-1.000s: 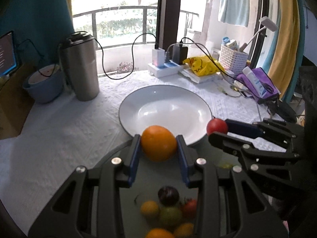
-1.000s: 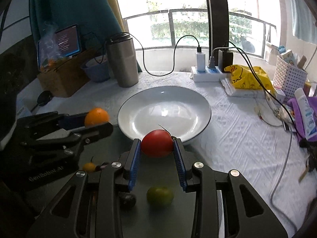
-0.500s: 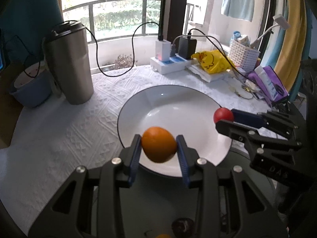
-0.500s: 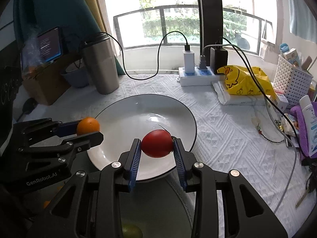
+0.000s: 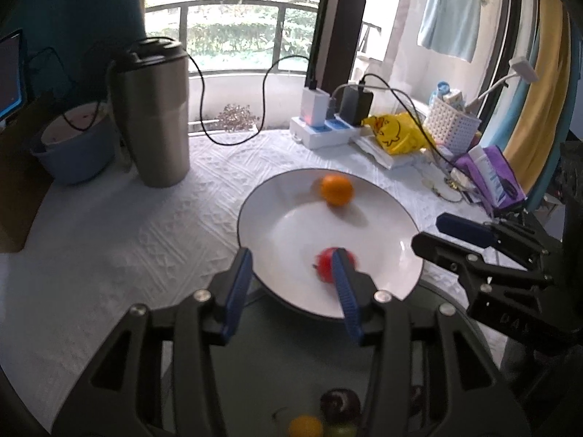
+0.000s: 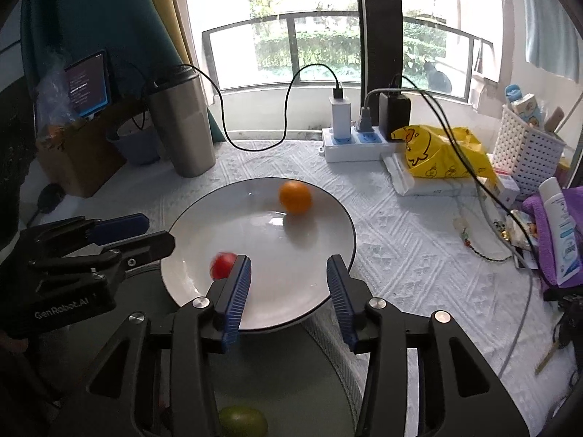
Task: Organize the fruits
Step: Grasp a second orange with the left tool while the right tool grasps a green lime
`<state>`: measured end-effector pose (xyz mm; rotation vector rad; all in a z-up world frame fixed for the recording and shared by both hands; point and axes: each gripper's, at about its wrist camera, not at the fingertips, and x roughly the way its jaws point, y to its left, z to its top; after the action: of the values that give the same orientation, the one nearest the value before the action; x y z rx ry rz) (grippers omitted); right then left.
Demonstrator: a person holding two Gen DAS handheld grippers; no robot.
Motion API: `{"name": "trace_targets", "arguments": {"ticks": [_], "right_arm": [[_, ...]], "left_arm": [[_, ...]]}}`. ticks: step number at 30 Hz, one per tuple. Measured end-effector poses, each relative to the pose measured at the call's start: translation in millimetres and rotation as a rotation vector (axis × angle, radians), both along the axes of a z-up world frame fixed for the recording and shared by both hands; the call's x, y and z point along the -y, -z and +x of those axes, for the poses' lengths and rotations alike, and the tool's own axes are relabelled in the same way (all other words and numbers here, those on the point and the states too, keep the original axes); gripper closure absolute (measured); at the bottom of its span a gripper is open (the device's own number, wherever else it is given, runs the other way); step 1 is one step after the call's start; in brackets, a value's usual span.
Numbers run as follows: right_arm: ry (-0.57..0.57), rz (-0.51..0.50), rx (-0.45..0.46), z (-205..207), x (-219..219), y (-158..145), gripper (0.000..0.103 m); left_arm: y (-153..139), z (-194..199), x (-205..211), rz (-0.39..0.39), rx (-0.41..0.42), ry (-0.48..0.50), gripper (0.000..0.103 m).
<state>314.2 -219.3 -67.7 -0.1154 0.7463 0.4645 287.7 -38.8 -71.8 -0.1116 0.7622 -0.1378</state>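
Note:
A white plate [image 5: 371, 291] [image 6: 320, 291] sits on the white tablecloth. An orange [image 5: 336, 189] [image 6: 295, 196] lies at the plate's far side. A red tomato [image 5: 326, 264] [image 6: 222, 265] lies nearer the front of the plate, blurred. My left gripper [image 5: 293, 284] is open and empty over the plate's near rim; it also shows in the right wrist view [image 6: 144, 235]. My right gripper [image 6: 288, 284] is open and empty over the plate's near rim; it also shows in the left wrist view [image 5: 442, 233]. Several small fruits [image 5: 328, 415] lie on a dark tray [image 5: 291, 364] below the grippers, one green [image 6: 242, 420].
A steel tumbler [image 5: 155, 113] and a blue bowl [image 5: 76, 145] stand at the back left. A power strip [image 5: 324, 131] with cables, a yellow bag [image 5: 399, 133], a white basket [image 5: 452, 127] and a purple pouch [image 5: 492, 178] crowd the back right.
Both grippers have opened and let go. The orange now lies at the plate's far side and the tomato near its front. Both grippers have drawn back slightly.

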Motion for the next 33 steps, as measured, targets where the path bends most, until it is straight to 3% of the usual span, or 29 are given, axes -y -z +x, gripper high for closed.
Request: {"name": "trace_targets", "arguments": {"ticks": [21, 33], "right_arm": [[0.025, -0.01, 0.006, -67.9, 14.6, -9.3, 0.057], [0.016, 0.014, -0.007, -95.3, 24.4, 0.4, 0.057]], "left_arm": [[-7.4, -75.2, -3.9, -0.034, 0.032, -0.018, 0.056], [5.9, -115.8, -0.4, -0.029, 0.004, -0.043, 0.056]]}}
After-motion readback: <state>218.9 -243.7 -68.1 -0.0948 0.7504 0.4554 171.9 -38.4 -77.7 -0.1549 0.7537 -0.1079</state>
